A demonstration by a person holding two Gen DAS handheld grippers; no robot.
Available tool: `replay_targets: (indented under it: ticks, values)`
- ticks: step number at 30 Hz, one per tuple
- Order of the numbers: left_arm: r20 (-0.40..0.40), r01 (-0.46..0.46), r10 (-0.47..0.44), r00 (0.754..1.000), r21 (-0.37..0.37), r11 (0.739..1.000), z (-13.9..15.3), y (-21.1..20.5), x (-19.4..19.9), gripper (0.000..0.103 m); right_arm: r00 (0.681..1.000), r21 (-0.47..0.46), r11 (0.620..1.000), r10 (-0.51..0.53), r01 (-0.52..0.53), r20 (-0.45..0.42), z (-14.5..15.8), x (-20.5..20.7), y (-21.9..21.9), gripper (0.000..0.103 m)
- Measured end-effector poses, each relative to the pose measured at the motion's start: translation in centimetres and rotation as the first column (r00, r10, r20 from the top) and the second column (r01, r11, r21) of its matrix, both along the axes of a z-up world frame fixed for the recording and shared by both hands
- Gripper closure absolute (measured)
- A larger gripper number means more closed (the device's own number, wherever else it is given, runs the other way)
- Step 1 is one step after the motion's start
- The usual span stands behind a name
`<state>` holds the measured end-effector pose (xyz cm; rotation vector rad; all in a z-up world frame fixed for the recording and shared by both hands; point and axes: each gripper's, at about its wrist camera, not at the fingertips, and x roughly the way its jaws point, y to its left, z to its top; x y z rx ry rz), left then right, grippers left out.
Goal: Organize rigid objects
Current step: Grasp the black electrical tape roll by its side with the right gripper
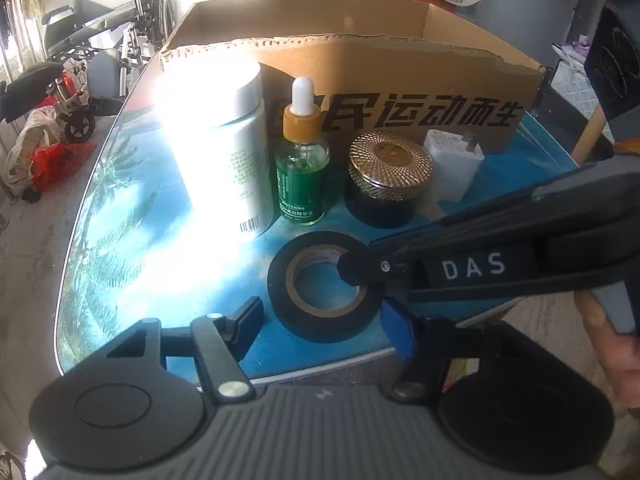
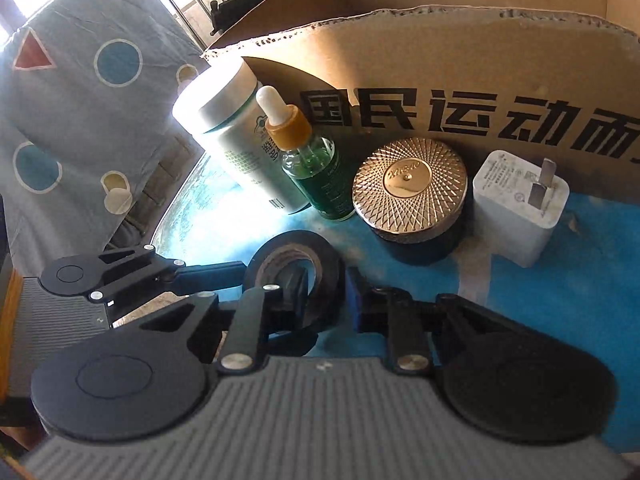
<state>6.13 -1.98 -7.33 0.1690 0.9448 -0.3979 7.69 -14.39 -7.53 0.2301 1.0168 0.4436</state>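
Observation:
A black tape roll (image 1: 320, 288) lies flat on the blue table (image 1: 120, 248). My right gripper (image 2: 326, 292) is shut on the roll's wall, one finger inside the hole, one outside; it also shows in the left wrist view (image 1: 372, 280). My left gripper (image 1: 320, 320) is open, its jaws astride the roll from the near side. Behind stand a white jar (image 1: 224, 140), a green dropper bottle (image 1: 302, 160), a gold-lidded dark jar (image 1: 388, 176) and a white charger plug (image 1: 456, 164), all in front of an open cardboard box (image 1: 400, 80).
The table's near edge (image 1: 320, 368) runs just below the roll. A wheelchair (image 1: 92, 40) and bags stand on the floor at left. A patterned cloth (image 2: 80, 100) hangs left in the right wrist view.

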Motion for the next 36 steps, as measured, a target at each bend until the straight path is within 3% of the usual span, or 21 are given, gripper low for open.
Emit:
replay_targets:
  ticks: [14,19,23,36]
  values:
    - [0.024,0.189,-0.189,0.982,-0.005,0.982,0.5,-6.0,-1.4,0.039,0.99,-0.001,0.99,-0.142,0.142,-0.019,0.7,-3.1,-6.2,0.084]
    - [0.031,0.239,-0.24,0.97,0.031,0.97,0.1,-7.5,-1.7,0.039,0.981,0.02,0.981,-0.192,0.192,-0.024,0.6,-4.0,-7.8,0.084]
    - [0.024,0.252,-0.254,0.967,0.072,0.965,-0.2,-8.4,-1.8,0.038,0.981,0.021,0.981,-0.193,0.194,-0.015,0.5,-4.1,-7.7,0.083]
    - [0.036,0.25,-0.254,0.966,0.1,0.963,-0.6,-9.0,-1.3,0.033,0.987,0.0,0.987,-0.16,0.16,0.026,0.6,-4.6,-7.5,0.082]
